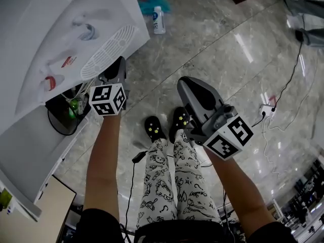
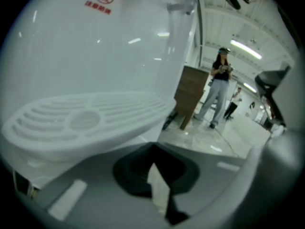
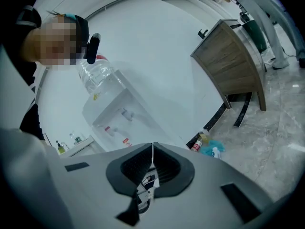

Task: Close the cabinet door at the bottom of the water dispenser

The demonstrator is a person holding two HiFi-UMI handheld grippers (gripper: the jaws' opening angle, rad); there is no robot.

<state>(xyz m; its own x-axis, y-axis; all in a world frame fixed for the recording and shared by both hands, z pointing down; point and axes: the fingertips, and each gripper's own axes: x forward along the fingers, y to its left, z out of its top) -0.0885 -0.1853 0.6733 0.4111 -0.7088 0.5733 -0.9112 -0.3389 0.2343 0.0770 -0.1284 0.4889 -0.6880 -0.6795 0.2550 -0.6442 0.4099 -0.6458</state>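
Observation:
The white water dispenser [image 1: 55,39] fills the head view's upper left, with its ribbed drip tray [image 1: 109,49] jutting out. Below the tray a dark opening [image 1: 61,119] shows cords and something green. A white panel [image 1: 33,153], apparently the open cabinet door, stands out beside it. My left gripper [image 1: 120,65] is shut and empty, its tip just under the drip tray [image 2: 86,118]. My right gripper [image 1: 183,82] hangs over the floor to the right, away from the dispenser, jaws shut on nothing. The right gripper view shows the dispenser [image 3: 119,116] with its bottle [image 3: 97,78] from a distance.
My two feet in black shoes [image 1: 154,127] stand on the marble floor. A small bottle [image 1: 158,20] and blue cloth [image 1: 152,5] lie beyond the dispenser. A power strip [image 1: 266,110] with cables lies to the right. A wooden cabinet [image 3: 233,66] stands by the wall; people [image 2: 217,89] stand farther back.

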